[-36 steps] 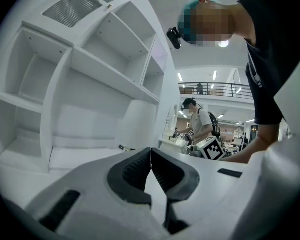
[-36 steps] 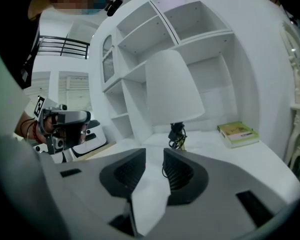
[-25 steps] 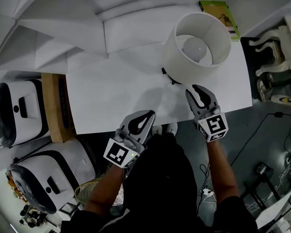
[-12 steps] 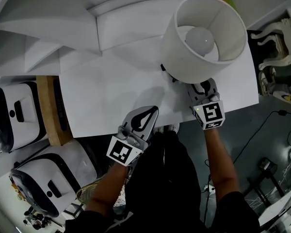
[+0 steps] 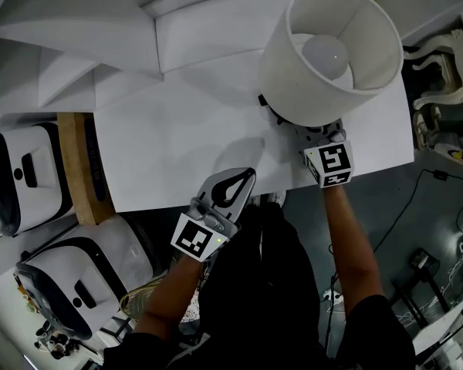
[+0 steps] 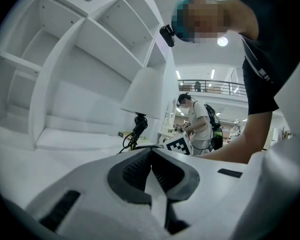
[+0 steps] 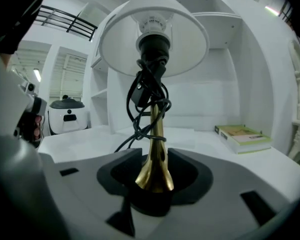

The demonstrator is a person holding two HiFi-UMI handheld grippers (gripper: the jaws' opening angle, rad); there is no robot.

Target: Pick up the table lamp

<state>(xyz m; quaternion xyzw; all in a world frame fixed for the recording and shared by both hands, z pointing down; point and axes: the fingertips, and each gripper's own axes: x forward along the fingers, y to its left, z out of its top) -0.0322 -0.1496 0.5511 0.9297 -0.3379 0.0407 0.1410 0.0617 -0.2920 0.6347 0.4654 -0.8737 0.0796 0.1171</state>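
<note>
Right claw (image 7: pixel 153 181) clamps the lamp (image 7: pixel 154 134) by its brass stem, with the shade (image 7: pixel 185 44) above the jaws and a book (image 7: pixel 242 135) beyond to its right. Left claw (image 6: pixel 151 174) is closed, seemingly on nothing.

The table lamp (image 5: pixel 332 52) stands upright at the near right corner of the white table (image 5: pixel 185 145). Its flared brass stem (image 7: pixel 153 154) is clamped between the jaws of my right gripper (image 7: pixel 154 179). It has a white shade (image 7: pixel 154 39) with a round bulb (image 5: pixel 326 52) inside, and a black cord (image 7: pixel 145 104) is wound round the stem.
</note>
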